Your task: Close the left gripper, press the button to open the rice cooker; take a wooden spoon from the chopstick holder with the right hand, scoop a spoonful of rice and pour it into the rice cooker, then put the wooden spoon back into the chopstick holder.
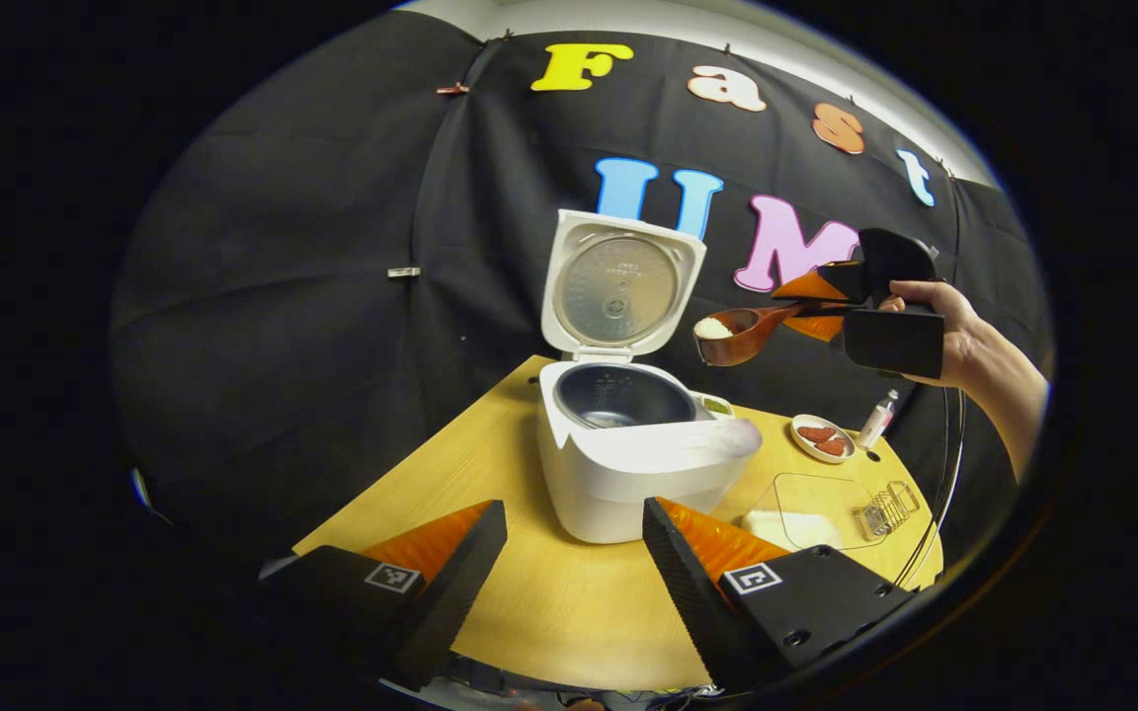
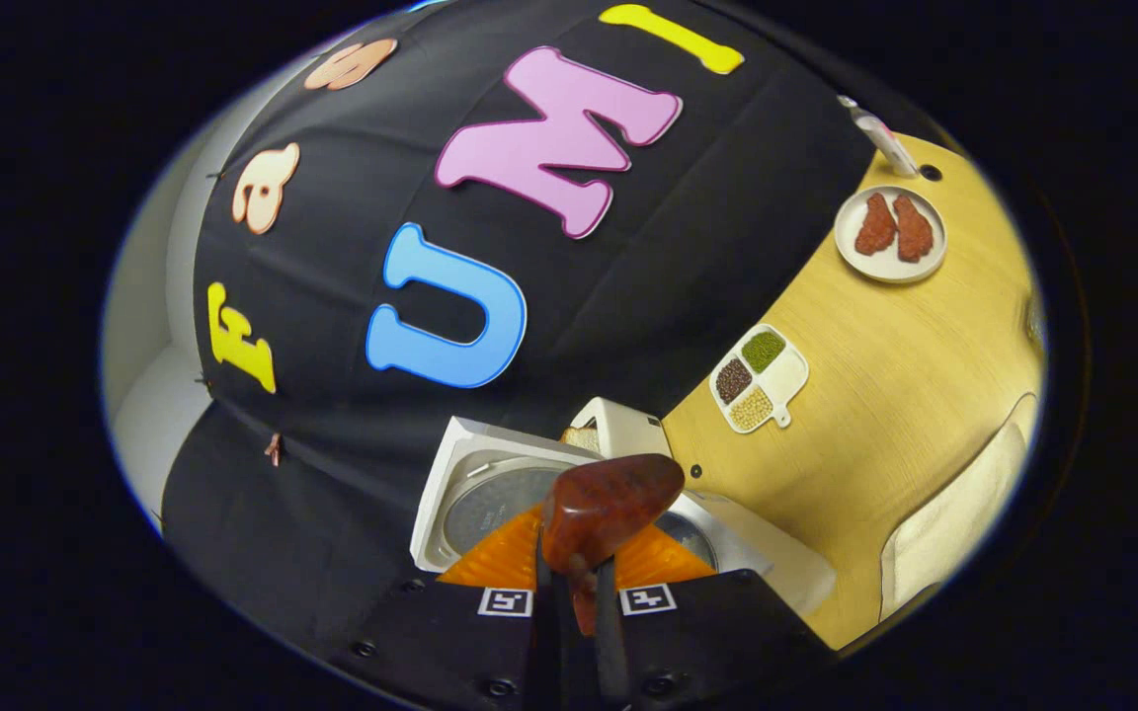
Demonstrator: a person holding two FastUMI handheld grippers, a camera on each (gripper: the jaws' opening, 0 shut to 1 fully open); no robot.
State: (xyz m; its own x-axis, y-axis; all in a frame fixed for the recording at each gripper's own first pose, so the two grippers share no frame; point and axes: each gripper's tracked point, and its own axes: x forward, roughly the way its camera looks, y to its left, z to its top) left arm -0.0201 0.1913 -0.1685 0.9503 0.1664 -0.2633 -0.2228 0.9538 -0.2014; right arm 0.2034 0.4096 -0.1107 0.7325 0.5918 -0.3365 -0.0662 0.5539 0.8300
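With the rice cooker (image 1: 628,444) lid already up, the right hand-held gripper (image 1: 831,301) is clenched on the wooden spoon (image 1: 742,334) handle, both fingers pressing it. Spoon bowl kept level so the rice (image 1: 713,327) heap stays in; it sits high, just right of the raised lid and above the pot's right rim, not yet over the inner pot. In the right gripper view the spoon (image 2: 609,509) juts straight out between the fingers, cooker below it. Left hand-held gripper (image 1: 574,553) released, jaws wide apart, low near the counter (image 1: 529,592), parked clear of the pour path. Pour likely next.
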